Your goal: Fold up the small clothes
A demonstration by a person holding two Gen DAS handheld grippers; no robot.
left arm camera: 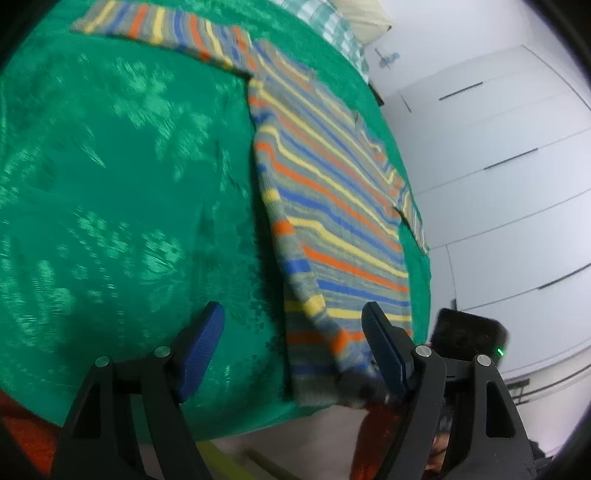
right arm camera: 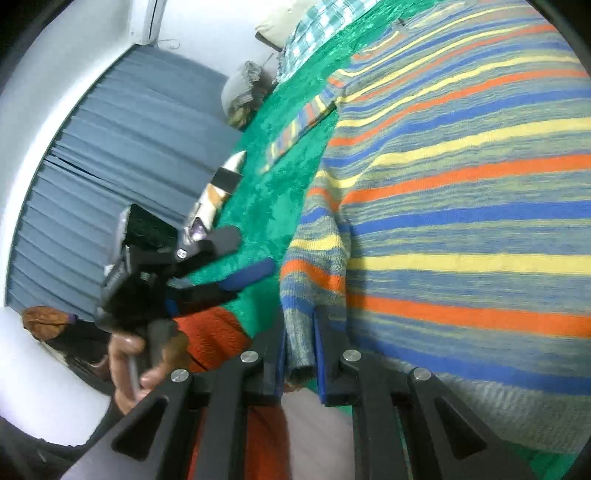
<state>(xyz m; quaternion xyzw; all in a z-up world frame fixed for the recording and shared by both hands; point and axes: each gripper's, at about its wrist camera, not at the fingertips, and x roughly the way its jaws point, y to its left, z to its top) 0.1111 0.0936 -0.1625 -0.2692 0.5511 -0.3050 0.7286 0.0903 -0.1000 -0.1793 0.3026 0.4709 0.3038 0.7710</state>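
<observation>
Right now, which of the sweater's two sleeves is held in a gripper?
The sleeve folded over the body, its grey cuff pinched by the right gripper. The other sleeve lies outstretched, untouched.

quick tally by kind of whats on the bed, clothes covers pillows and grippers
striped sweater: 1, its sleeve cuff clamped in the right gripper
green bedspread: 1
checked sheet: 1
pillow: 1
grippers: 2, counting the left gripper, open over the bedspread
Total: 6
</observation>
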